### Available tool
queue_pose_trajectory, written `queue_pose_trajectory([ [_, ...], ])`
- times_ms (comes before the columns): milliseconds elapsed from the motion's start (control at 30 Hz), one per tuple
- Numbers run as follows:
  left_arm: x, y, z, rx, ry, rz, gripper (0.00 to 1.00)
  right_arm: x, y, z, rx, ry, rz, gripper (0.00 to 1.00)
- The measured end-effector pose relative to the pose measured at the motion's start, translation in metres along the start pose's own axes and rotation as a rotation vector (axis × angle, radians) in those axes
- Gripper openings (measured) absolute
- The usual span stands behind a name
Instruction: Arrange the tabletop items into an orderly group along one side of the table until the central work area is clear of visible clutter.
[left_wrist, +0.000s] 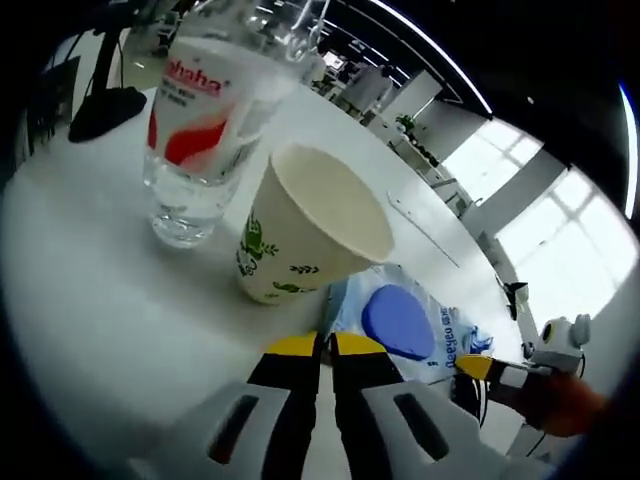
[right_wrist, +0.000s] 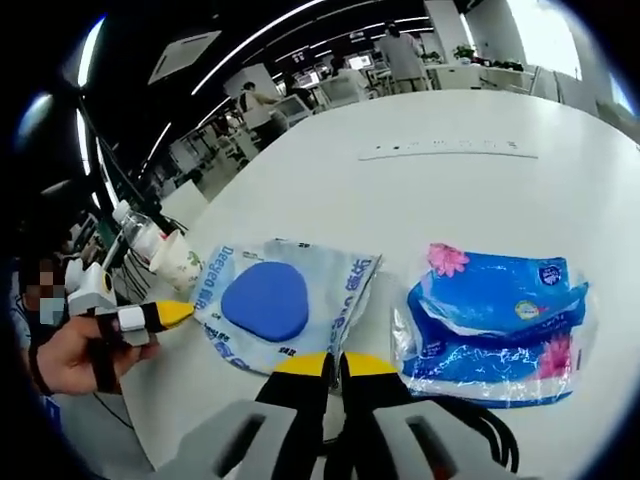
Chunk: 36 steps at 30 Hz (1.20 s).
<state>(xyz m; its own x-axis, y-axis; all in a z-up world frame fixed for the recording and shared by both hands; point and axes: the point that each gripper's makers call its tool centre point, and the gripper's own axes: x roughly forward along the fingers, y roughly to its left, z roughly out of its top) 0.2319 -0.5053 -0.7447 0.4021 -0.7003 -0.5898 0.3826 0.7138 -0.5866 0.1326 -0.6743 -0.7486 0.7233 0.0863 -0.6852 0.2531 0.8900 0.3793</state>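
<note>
Table (right_wrist: 420, 190): white, round-edged, carries all the items; a thin pale strip (right_wrist: 447, 153) lies far out on it in the right gripper view.
Water bottle (left_wrist: 205, 120): clear plastic, red and white label, upright, just beside the paper cup.
Paper cup (left_wrist: 305, 230): cream with green leaf print, tilted with its mouth toward the camera in the left gripper view, close beside the wipes pack.
Wipes pack (right_wrist: 285, 300): flat, pale blue with a dark blue oval lid, just ahead of the right gripper's tips.
Tissue pack (right_wrist: 495, 325): blue wrapper with pink flowers, beside the wipes pack, apart from it.
Left gripper (left_wrist: 327, 345): yellow-tipped jaws drawn together, nothing between them, tips at the wipes pack's edge near the cup.
Right gripper (right_wrist: 335, 363): yellow-tipped jaws closed together, holding nothing.
</note>
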Motion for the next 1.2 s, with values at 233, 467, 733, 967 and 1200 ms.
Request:
queue_pose_trajectory([
  [233,-0.001,-0.002,-0.003,0.005,0.003,0.005,0.02,-0.001,-0.002,0.001,-0.002,-0.001,-0.005,0.01],
  [467,-0.007,0.001,0.002,0.033,0.006,0.009,0.17,-0.007,-0.006,0.001,-0.017,-0.005,-0.014,0.04],
  [733,-0.018,0.001,0.002,0.033,-0.005,0.002,0.15,-0.022,-0.001,-0.001,-0.012,-0.012,-0.018,0.06],
  [967,-0.018,0.004,0.002,0.029,-0.009,-0.003,0.15,-0.031,-0.001,-0.004,-0.001,-0.018,-0.024,0.06],
  [1200,-0.032,-0.004,-0.011,0.028,-0.009,-0.007,0.14,-0.035,-0.003,-0.007,0.012,-0.024,-0.026,0.07],
])
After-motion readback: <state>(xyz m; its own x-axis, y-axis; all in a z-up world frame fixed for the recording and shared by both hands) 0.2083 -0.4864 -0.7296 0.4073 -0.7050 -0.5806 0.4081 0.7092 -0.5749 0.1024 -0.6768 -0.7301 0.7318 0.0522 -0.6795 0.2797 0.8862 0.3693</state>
